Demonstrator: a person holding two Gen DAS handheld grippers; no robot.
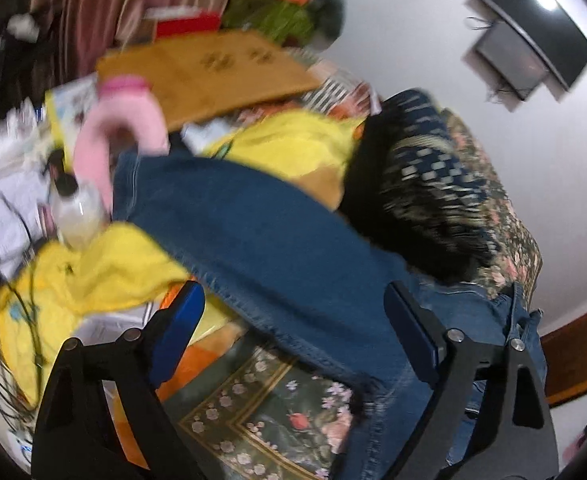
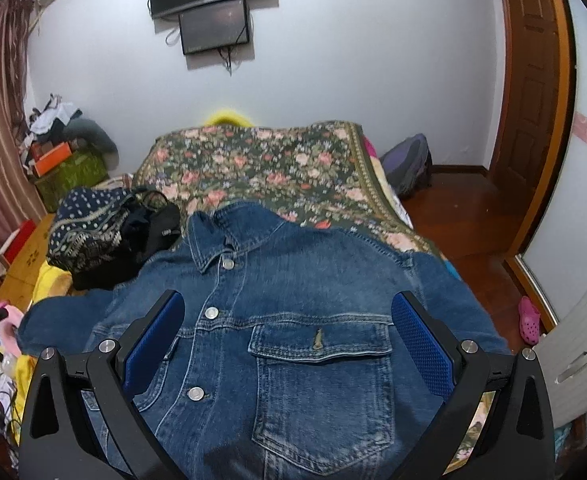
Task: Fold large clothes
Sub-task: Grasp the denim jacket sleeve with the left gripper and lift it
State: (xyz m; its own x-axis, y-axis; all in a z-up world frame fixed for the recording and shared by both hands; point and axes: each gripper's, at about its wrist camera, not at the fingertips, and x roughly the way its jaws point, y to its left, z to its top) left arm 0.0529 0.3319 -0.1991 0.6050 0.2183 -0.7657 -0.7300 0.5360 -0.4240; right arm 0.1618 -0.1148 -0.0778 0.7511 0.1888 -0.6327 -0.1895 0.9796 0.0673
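A heavy, stiff blue denim jacket (image 2: pixel 277 320) lies face-up and buttoned on the floral bedspread (image 2: pixel 253 160), both grippers (image 1: pixel 293 332) (image 2: pixel 289 340) hovering with jaws apart; best gripped by its thick sleeve edge.

The jacket (image 2: pixel 293 320) is heavy blue denim, coarse in weave, with shiny round metal buttons (image 2: pixel 212 312) and a frayed sleeve edge. Under it the bedspread (image 2: pixel 253 164) is matt floral cloth. Each tool, left (image 1: pixel 293 332) and right (image 2: pixel 287 340), has matt black plastic arms, blue dimpled rubbery pads (image 2: pixel 421 344) and small bright metal pins. The door (image 2: pixel 529 92) and floor (image 2: pixel 453 216) are glossy varnished wood. A yellow cloth (image 1: pixel 105 272) looks soft and fuzzy.
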